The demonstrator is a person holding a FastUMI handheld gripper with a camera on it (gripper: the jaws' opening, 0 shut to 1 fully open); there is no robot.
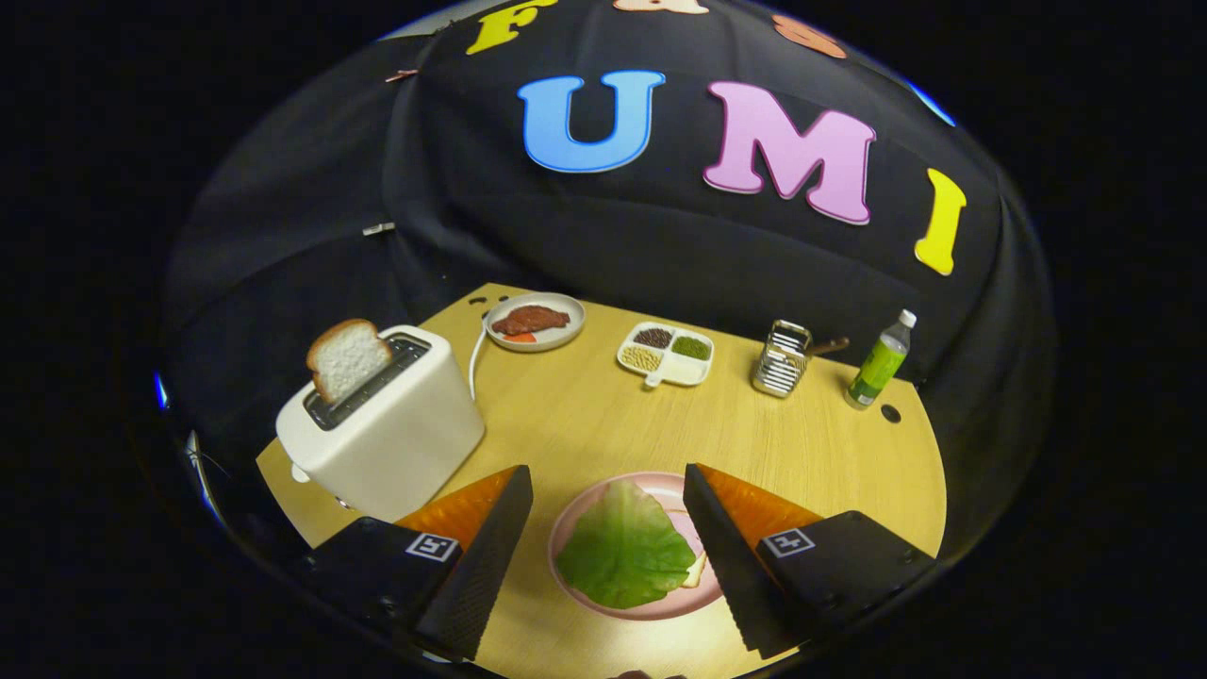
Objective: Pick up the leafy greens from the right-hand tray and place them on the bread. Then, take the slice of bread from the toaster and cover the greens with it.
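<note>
Gripper (608, 490) spread wide, holding nothing. Crinkled leafy greens (625, 547) lie between the fingers on a round pink plate (577, 514), covering bread (696, 571) beneath. Porous bread slice (346, 358) stands in the smooth white toaster (396, 434) on the wood-grain table (585, 415).

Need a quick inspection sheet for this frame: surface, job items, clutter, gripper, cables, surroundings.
Surface: wooden table, with a small dark hole near the bottle.
Job's things: lettuce leaf lies on the pink plate, a bit of bread peeking out beneath it; bread slice stands in the white toaster.
Clutter: plate of meat, divided dish of beans, metal rack, green bottle, all beyond the fingers.
Grippers: gripper open, fingers either side of the pink plate, holding nothing.
Cables: white cord runs beside the toaster.
Surroundings: black cloth wall.
</note>
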